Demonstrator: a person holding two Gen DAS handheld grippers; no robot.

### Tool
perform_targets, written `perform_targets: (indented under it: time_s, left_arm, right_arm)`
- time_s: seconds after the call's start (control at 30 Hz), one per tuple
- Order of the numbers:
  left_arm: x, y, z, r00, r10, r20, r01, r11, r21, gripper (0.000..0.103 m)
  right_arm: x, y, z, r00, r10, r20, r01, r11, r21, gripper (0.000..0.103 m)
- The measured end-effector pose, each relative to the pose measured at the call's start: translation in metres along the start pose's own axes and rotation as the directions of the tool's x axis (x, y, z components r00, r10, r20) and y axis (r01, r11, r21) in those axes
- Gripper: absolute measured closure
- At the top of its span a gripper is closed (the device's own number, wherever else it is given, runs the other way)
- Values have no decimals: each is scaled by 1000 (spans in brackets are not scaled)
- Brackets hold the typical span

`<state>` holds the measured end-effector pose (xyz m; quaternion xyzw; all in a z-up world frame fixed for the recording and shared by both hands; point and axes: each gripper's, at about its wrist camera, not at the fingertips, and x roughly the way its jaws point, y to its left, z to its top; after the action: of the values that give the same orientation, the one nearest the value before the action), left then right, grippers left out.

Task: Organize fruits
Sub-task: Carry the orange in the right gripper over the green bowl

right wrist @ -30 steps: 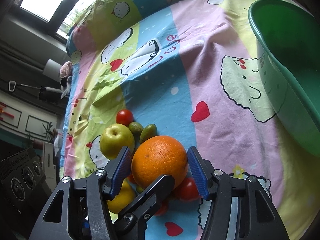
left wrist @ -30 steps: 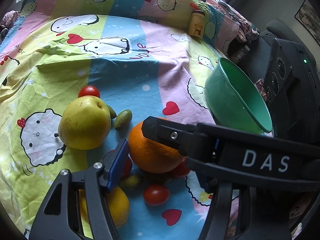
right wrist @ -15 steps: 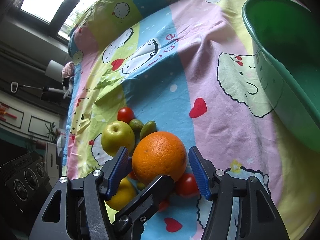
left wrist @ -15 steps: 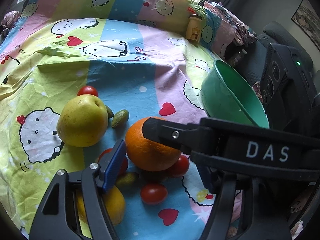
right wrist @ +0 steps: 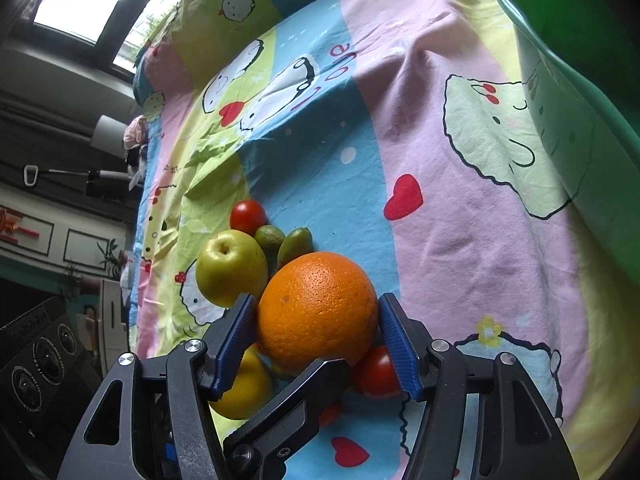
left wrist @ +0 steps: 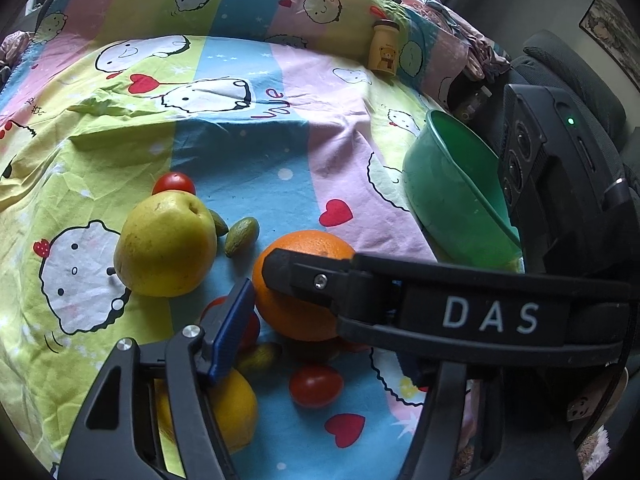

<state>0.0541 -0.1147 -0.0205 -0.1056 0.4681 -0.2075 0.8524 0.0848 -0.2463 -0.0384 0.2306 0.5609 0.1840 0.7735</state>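
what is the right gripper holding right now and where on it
The right gripper clamps the orange across its widest part, one blue pad on each side. The left gripper holds nothing.

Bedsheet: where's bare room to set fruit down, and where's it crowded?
Free: the pink and blue stripes between the orange and the green bowl, around the red heart print. Also the far sheet beyond the top cherry tomato. Crowded: the cluster by the right gripper, where the pear, small green fruits and tomatoes pack against the orange.
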Motion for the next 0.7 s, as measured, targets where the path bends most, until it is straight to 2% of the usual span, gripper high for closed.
perform_targets:
  time_s: [0.3, 0.7]
  left_arm:
    - [-4, -3, -1, 1000, 5, 11, -5, 1000, 5, 44]
    - [-23, -22, 6, 995, 12, 99, -18, 998, 66, 43]
  right_arm:
    - [-2, 1, -1, 1000, -2, 15, 2, 1000, -11, 39]
    - [-29, 9, -2, 994, 37, 102, -35, 999, -28, 39]
